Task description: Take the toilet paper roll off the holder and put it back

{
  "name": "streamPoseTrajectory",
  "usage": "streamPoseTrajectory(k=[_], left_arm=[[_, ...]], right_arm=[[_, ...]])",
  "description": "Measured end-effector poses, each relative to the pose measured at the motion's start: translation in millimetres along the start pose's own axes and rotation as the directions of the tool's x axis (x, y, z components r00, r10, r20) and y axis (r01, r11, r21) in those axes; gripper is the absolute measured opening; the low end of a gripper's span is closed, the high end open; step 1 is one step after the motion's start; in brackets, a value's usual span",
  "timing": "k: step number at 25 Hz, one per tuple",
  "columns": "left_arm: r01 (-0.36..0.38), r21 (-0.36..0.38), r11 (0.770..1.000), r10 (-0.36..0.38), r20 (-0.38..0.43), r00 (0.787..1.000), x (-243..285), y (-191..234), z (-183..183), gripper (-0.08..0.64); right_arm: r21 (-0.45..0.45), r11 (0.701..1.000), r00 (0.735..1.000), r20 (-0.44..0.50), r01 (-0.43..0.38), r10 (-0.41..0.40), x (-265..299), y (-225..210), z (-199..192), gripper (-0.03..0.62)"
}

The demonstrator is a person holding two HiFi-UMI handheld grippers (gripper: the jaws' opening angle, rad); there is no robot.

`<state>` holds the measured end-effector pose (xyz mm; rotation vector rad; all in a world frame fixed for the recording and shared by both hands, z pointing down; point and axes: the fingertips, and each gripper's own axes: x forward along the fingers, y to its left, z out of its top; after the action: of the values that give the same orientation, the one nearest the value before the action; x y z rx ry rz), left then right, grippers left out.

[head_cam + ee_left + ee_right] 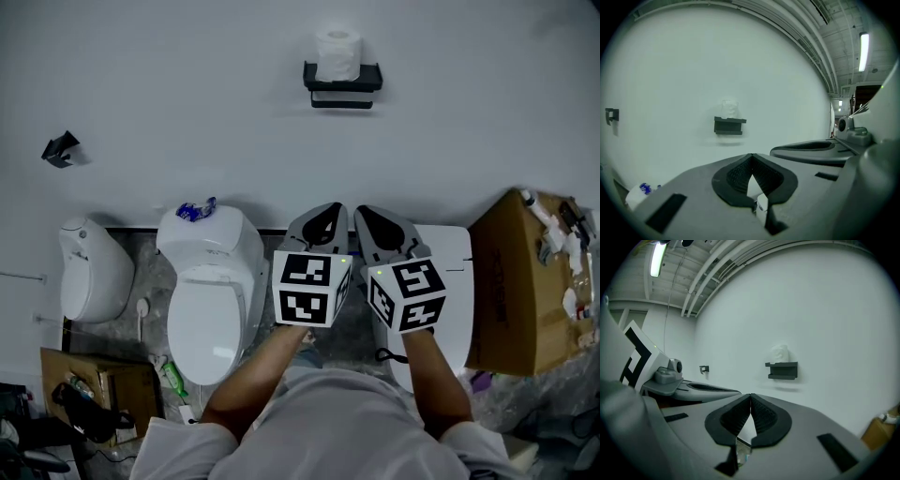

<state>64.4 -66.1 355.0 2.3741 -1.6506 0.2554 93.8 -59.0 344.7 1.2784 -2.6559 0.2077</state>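
Observation:
A white toilet paper roll (338,54) stands upright on a black wall-mounted holder (342,86), high on the white wall. Both gripper views show the roll (728,108) (779,353) on its holder (729,125) (782,370), far ahead. My left gripper (330,212) and right gripper (367,216) are side by side, well below the holder and apart from it. Each has its jaw tips pressed together with nothing between them. In the left gripper view the left gripper (751,157) is shut; in the right gripper view the right gripper (750,397) is shut too.
A white toilet (214,281) with a blue-and-white item (196,210) on its tank stands below left. A urinal-like white fixture (89,272) is further left. A cardboard box (525,281) sits at right, a white panel (450,281) beside it. A small black wall hook (61,148) is at left.

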Motion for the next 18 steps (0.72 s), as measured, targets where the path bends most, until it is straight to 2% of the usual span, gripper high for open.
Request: streamPoseTrajectory(k=[9, 18], left_arm=[[0.084, 0.022, 0.996, -0.084, 0.003, 0.996, 35.2, 54.5, 25.4, 0.003], [0.16, 0.069, 0.985, -0.161, 0.01, 0.987, 64.7, 88.5, 51.3, 0.003]], right_arm=[[0.003, 0.996, 0.996, 0.011, 0.084, -0.084, 63.4, -3.2, 27.3, 0.003], [0.012, 0.986, 0.985, 0.041, 0.167, -0.167, 108.0, -14.7, 53.7, 0.003]])
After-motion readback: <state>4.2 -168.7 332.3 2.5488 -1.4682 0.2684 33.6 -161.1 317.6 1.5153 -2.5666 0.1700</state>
